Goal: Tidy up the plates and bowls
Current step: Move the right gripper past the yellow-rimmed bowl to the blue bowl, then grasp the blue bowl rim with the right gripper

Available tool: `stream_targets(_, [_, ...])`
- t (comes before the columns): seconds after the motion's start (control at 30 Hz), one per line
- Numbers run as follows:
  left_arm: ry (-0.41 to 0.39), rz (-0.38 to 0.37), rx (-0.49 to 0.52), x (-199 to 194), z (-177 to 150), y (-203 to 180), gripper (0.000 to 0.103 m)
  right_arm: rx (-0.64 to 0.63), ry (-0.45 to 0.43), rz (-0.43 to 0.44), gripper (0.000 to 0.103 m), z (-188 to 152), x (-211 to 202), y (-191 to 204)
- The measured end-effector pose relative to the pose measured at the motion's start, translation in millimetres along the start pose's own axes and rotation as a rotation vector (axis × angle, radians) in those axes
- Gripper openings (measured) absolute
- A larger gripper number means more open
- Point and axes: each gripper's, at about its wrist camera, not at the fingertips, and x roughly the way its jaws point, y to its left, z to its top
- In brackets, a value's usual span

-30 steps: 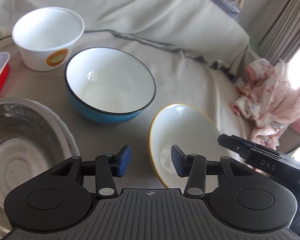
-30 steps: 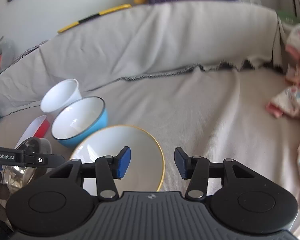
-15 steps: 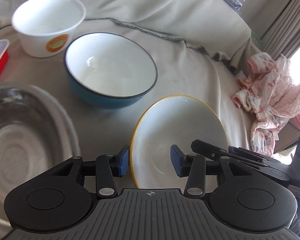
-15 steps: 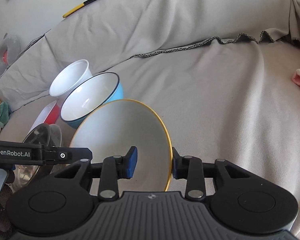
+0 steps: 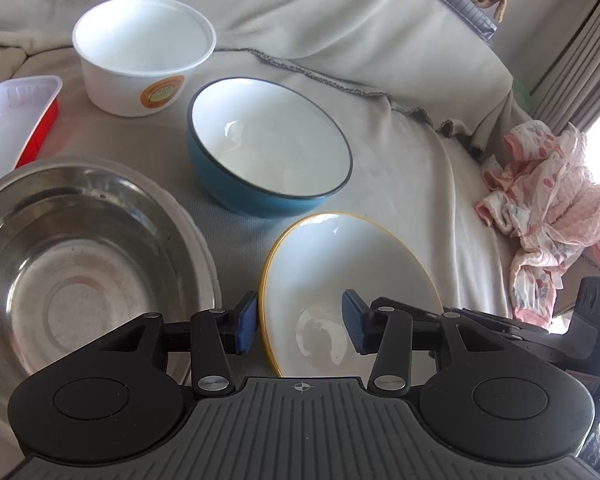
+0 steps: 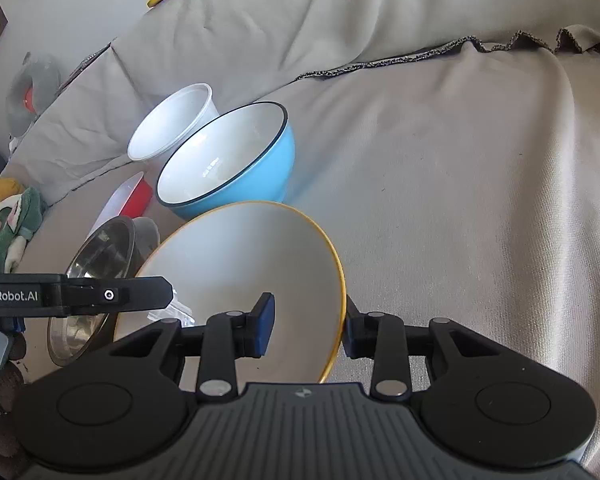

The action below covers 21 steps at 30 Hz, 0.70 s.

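A white bowl with a yellow rim [image 6: 240,272] is tipped up on the sofa cover. My right gripper [image 6: 308,328] is shut on its right rim, one pad inside and one outside. In the left wrist view this bowl [image 5: 340,264] has its left rim between the jaws of my left gripper [image 5: 300,320], which stands open; the pads do not press on it. Behind it stands a blue bowl [image 5: 268,148] with a white inside. A steel bowl [image 5: 72,264] lies to the left. At the back stands a white plastic tub [image 5: 144,48].
A red and white tray [image 5: 16,116] lies at the far left. Pink clothes [image 5: 548,208] are heaped at the right end of the seat. A green cloth [image 6: 4,224] lies at the left. The beige cover [image 6: 480,200] stretches bare to the right, with the backrest behind.
My right gripper closed on the yellow-rimmed bowl's rim and tipped the bowl up on edge. My left gripper shifted so that the bowl's left rim sits between its jaws.
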Motion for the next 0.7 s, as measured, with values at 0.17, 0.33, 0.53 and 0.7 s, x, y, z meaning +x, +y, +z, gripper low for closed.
stream_targets(0.17, [-0.001,-0.006,0.02,10,4,-2,0.049,-0.013,-0.011,-0.027,0.033,4,1,-1])
stream_targets(0.33, [0.012,-0.042,0.012,8,5,3,0.049,-0.034,-0.002,-0.03,0.034,4,0,-2])
stream_targets(0.53, [0.003,-0.104,-0.016,-27,22,14,0.048,-0.088,-0.084,-0.044,0.035,25,-34,1])
stream_targets(0.7, [-0.067,0.066,0.025,-40,85,24,0.048,-0.09,-0.076,-0.035,0.047,94,-39,9])
